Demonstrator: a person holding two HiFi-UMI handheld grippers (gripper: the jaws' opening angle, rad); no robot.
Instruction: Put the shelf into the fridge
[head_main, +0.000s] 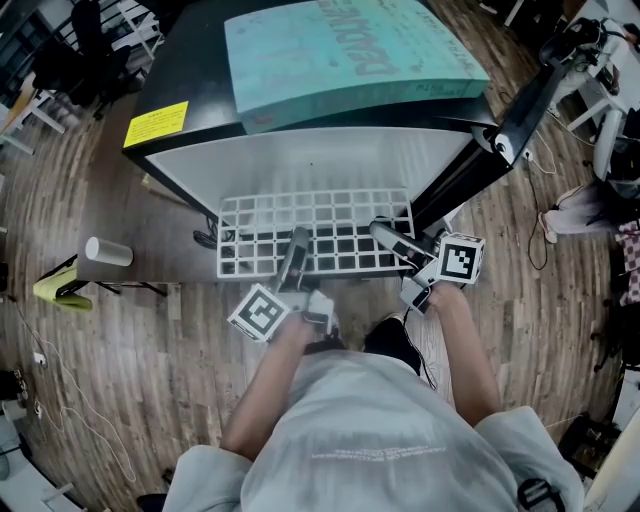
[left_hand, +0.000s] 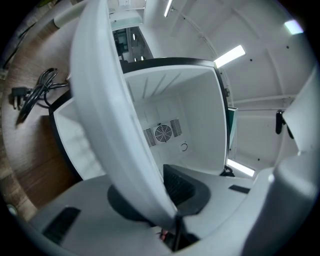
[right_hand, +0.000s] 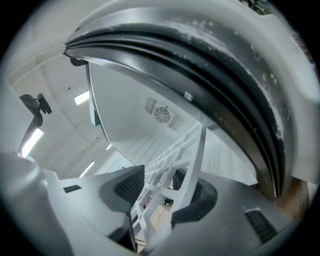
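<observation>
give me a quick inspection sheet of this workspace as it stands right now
surface: wood floor around the fridge, its door open
job's things: white grid shelf partly inside the fridge, front edge sticking out
clutter: teal box on the fridge top; white cylinder on a low table
grippers: left gripper shut on shelf's front edge; right gripper jaws apart around the shelf
cables: black plug lead on the floor
surroundings: chairs at top left

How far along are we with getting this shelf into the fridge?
Done: fridge open, shelf partway into the cavity. In hand: left claw grips its front edge; right claw straddles the right front part, jaws apart. Left: slide it fully in; its front appears to stick out.
</observation>
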